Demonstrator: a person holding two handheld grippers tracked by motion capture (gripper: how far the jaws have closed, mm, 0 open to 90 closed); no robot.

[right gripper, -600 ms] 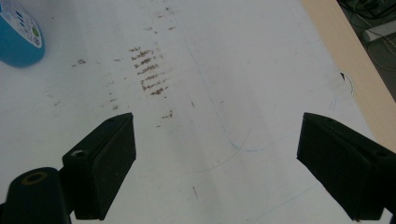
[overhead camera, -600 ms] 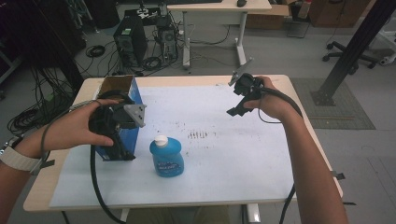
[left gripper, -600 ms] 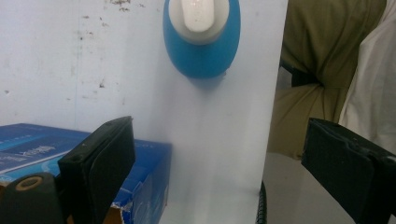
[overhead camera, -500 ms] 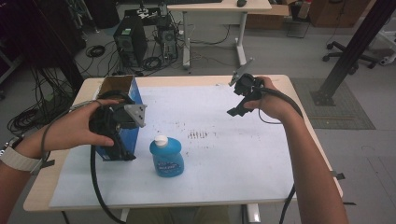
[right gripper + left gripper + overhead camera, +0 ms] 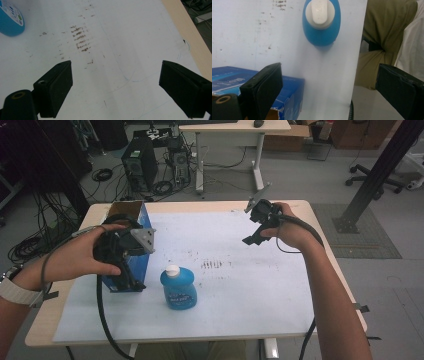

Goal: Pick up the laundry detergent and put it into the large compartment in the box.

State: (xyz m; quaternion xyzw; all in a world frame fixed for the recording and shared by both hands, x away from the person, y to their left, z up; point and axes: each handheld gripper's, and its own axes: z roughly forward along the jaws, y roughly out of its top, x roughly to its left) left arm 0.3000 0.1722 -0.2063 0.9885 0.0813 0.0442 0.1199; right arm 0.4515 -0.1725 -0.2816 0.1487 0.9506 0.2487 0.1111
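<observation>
Currently the left gripper (image 5: 131,270), jaws spread wide and empty, hangs over the open blue cardboard box (image 5: 131,215) at the left of the white paper sheet (image 5: 240,285) covering the wooden table (image 5: 320,220). Just beside the box stands the blue plastic bottle with a white cap (image 5: 178,287), upright. Right gripper (image 5: 256,236) also wide open, empty, above the sheet's far right, near brown smudges (image 5: 80,37).
</observation>
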